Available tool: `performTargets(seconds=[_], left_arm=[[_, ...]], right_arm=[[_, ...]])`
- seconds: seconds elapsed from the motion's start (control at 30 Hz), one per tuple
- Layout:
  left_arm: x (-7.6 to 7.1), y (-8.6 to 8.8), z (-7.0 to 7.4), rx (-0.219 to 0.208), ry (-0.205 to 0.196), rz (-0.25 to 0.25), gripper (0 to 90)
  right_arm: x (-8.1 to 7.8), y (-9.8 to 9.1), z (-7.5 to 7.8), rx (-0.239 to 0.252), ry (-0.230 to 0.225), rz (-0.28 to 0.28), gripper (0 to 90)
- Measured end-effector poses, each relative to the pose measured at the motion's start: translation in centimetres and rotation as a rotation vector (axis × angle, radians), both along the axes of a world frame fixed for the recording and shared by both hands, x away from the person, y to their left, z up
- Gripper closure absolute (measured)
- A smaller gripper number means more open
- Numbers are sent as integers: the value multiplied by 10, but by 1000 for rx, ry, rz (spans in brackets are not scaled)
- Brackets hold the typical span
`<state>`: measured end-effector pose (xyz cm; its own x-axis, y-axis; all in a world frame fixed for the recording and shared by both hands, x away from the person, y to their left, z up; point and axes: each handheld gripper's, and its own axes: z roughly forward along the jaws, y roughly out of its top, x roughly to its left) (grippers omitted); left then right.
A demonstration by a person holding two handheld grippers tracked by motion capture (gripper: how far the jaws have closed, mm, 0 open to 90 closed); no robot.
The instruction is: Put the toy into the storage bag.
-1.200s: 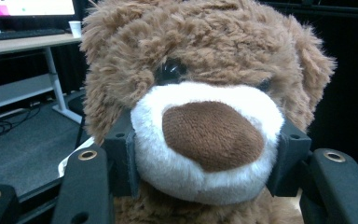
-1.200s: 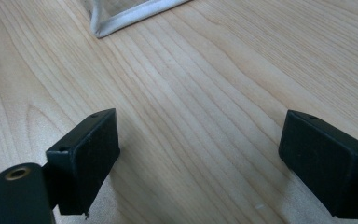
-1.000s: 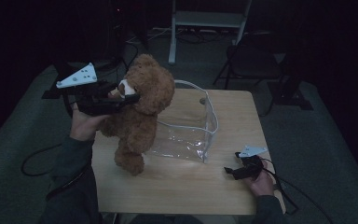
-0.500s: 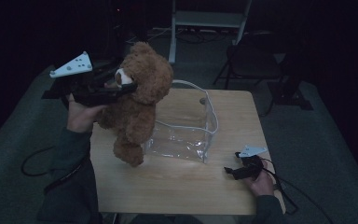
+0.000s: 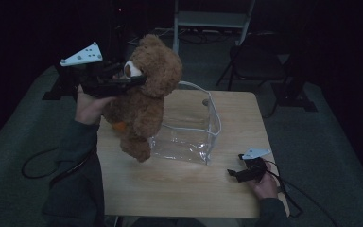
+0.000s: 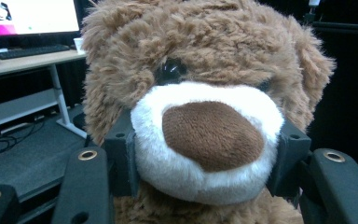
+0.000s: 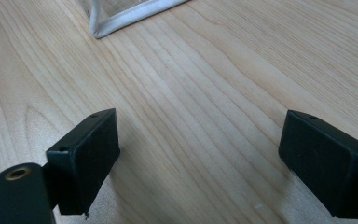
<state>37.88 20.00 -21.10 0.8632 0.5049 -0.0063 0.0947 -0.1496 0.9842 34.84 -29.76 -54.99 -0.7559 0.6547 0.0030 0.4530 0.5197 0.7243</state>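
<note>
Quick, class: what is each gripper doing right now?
Left gripper: closed on the teddy bear's snout, bear lifted.
Right gripper: open, holding nothing, low over the table.

Close up on the teddy bear (image 6: 205, 93), face to the camera, and the left gripper (image 6: 205, 161) has its black jaws clamped on either side of the white muzzle. Behind, a lit monitor (image 6: 28, 16) and keyboard (image 6: 28, 50) sit on a desk (image 6: 23, 63).
</note>
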Motion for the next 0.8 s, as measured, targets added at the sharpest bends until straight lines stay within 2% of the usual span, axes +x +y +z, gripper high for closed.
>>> performTargets(seconds=[0.57,0.8], left_arm=[[12,-17,10,11,0,-9,415],[21,-24,14,6,4,-12,415]], right_arm=[[0,0,0,0,-1,0,115],[0,0,0,0,-1,-1,115]])
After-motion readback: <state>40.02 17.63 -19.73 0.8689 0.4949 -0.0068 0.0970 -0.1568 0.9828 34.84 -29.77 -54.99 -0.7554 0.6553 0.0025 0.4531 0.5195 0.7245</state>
